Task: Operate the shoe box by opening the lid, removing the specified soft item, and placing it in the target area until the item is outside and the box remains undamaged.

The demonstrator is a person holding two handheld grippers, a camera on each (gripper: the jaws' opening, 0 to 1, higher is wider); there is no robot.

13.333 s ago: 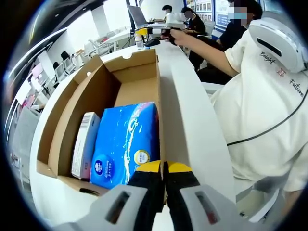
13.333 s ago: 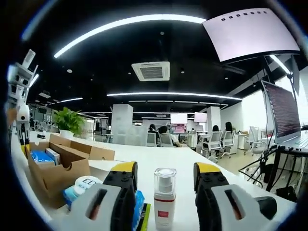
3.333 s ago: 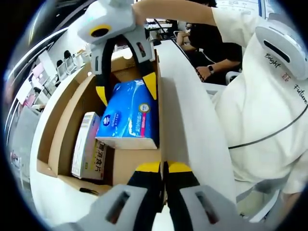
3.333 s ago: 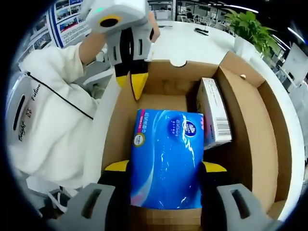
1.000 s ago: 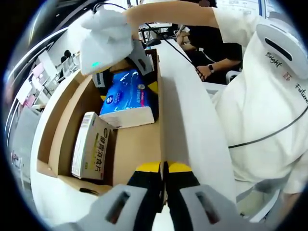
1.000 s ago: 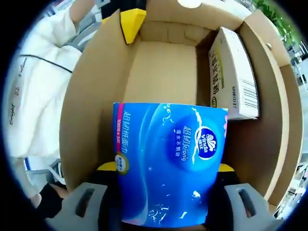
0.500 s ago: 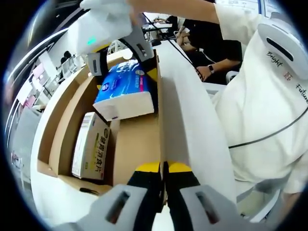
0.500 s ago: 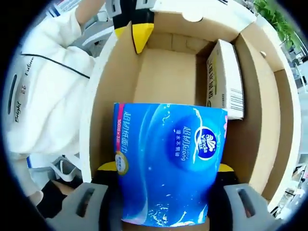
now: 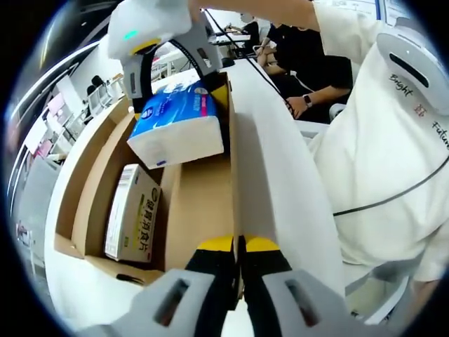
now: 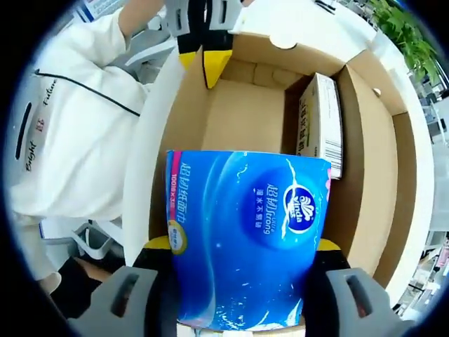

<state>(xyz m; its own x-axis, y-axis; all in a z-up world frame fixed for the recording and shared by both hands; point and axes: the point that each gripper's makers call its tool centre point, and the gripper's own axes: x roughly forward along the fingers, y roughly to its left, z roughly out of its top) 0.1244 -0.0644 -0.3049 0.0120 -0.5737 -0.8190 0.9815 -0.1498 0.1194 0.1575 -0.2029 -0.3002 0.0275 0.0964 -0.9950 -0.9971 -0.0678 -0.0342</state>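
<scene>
Right gripper (image 10: 242,246) clamps tissue pack (image 10: 247,239) above open box (image 10: 365,161); left gripper (image 9: 238,246) pinches box wall, jaws closed.

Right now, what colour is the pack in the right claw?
Blue tissue pack with a pink edge stripe, clearest in the right gripper view.

Right hand-held gripper (image 10: 242,253) jaws: hidden behind the blue tissue pack (image 10: 245,235); only yellow tips flank it.
Tissue pack lower edge: cut off at bottom of frame.
Carton (image 9: 132,214) print: too small to read.
Box (image 10: 365,161) floor: partly covered.
</scene>
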